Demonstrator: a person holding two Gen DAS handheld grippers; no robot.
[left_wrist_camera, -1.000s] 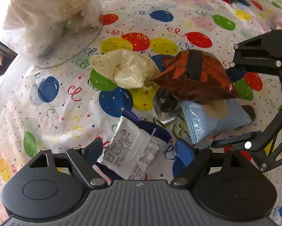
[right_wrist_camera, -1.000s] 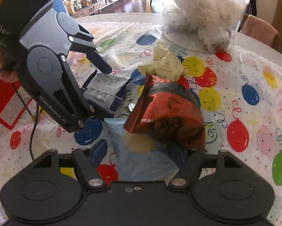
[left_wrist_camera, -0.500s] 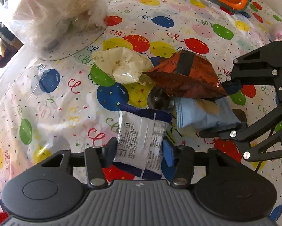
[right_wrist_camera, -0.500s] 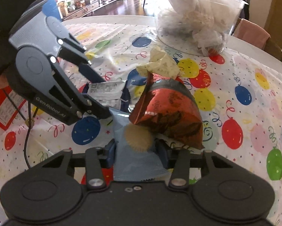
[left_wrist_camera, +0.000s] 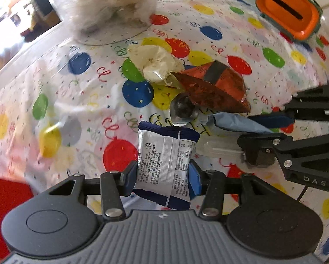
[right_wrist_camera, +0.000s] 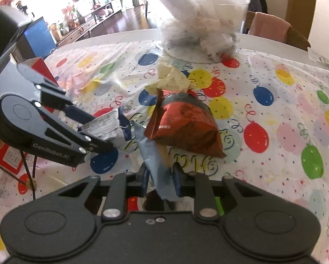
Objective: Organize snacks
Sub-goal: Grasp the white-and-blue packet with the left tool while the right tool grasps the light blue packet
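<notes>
My left gripper [left_wrist_camera: 162, 177] is shut on a white and navy snack packet [left_wrist_camera: 164, 154], held off the balloon tablecloth; it also shows in the right wrist view [right_wrist_camera: 105, 125]. My right gripper [right_wrist_camera: 161, 179] is shut on a light blue snack packet [right_wrist_camera: 157, 162], seen edge-on in the left wrist view [left_wrist_camera: 234, 123]. A red-brown foil bag [right_wrist_camera: 182, 127] lies just ahead of the blue packet, partly on it. A crumpled cream wrapper [right_wrist_camera: 171, 80] lies behind the foil bag. A small round silver-wrapped item [left_wrist_camera: 182, 110] sits next to the foil bag.
A large clear plastic bag of white stuff [right_wrist_camera: 199, 19] stands at the table's far side. An orange container [left_wrist_camera: 288, 14] sits at the far right. A red box [right_wrist_camera: 8, 154] lies at the table's left edge. A black cable [right_wrist_camera: 29, 171] hangs below the left gripper.
Both grippers have closed further on their packets and lifted them. The blue packet has turned edge-on and pulled out from under the foil bag. The left gripper has drawn back.
</notes>
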